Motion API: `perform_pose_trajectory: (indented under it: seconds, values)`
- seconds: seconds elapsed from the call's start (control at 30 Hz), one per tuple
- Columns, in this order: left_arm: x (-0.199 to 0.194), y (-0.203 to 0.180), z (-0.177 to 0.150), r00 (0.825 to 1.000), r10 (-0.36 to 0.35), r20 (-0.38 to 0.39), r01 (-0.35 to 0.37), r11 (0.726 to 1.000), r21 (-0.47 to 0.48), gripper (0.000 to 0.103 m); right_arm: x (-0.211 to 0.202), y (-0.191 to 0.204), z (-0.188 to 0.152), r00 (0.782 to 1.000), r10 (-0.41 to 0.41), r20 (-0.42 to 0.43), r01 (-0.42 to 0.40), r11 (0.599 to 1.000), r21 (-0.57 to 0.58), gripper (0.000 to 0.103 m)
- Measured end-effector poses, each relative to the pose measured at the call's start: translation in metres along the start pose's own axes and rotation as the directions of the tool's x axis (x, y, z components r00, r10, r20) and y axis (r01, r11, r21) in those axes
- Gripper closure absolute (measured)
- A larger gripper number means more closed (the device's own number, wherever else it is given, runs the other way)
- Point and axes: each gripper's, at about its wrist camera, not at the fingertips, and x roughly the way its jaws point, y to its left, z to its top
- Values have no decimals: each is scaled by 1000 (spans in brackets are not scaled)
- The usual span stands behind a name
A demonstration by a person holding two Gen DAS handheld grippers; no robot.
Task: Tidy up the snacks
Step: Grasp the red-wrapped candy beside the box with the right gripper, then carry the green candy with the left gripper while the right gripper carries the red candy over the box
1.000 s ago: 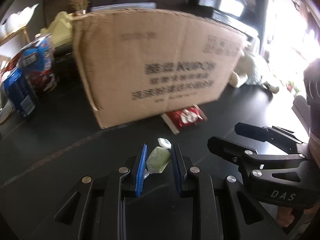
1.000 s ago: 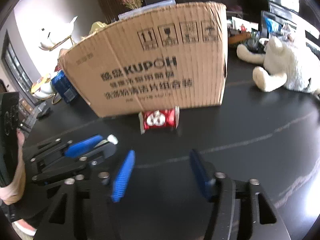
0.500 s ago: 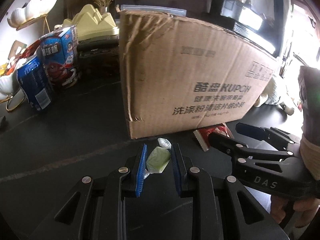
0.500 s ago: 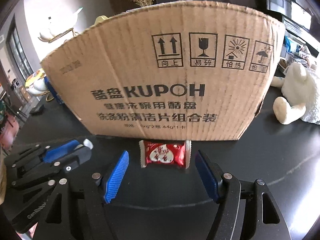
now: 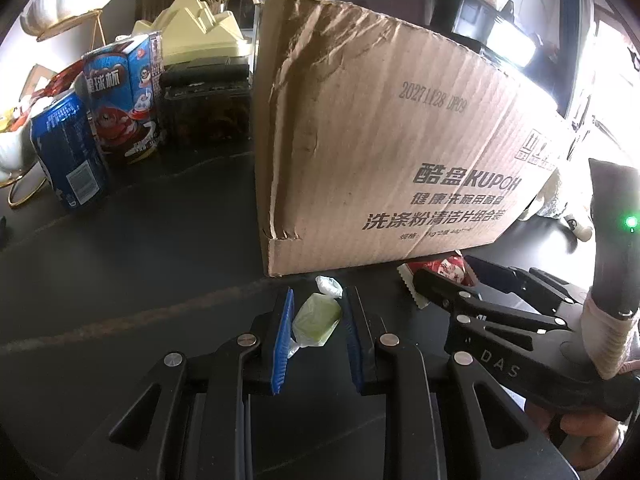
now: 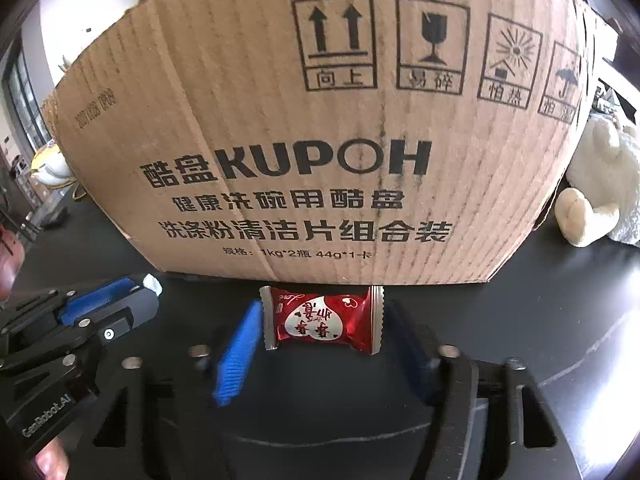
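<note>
The left tool (image 5: 318,330) is gripping a pale green wrapped candy (image 5: 316,320) between its blue pads, held just in front of the near corner of the cardboard box (image 5: 380,140). The right tool (image 6: 320,354) is closing its jaws around a red snack packet (image 6: 322,318), which is lying on the dark table (image 6: 560,312) right against the foot of the box; the pads are not yet pressing on the wrapper.
</note>
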Motion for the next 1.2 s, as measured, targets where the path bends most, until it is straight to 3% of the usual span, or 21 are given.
perform_pose_trajectory:
  seconds: [0.13, 0.23, 0.57, 0.8, 1.2]
  values:
    - [1, 0, -1, 1000, 2, 0, -2, 1000, 1, 78, -1, -6, -5, 1000, 2, 8, -2, 1000, 1, 49]
    - [-3, -1, -2, 1000, 0, 3, 0, 1000, -1, 78, -13, -9, -10, 1000, -3, 24, 3, 1000, -4, 58]
    - [-19, -6, -2, 1000, 1, 16, -2, 1000, 10, 78, -35, -10, -32, 1000, 7, 28, -8, 1000, 22, 59]
    - [-47, -18, 0, 998, -14, 57, 12, 999, 32, 78, -73, -12, -37, 996, 5, 85, -8, 999, 36, 59]
    - [-105, -37, 14, 987, -33, 157, 20, 996, 82, 78, -135, 6, -11, 974, -6, 227, -4, 999, 42, 59]
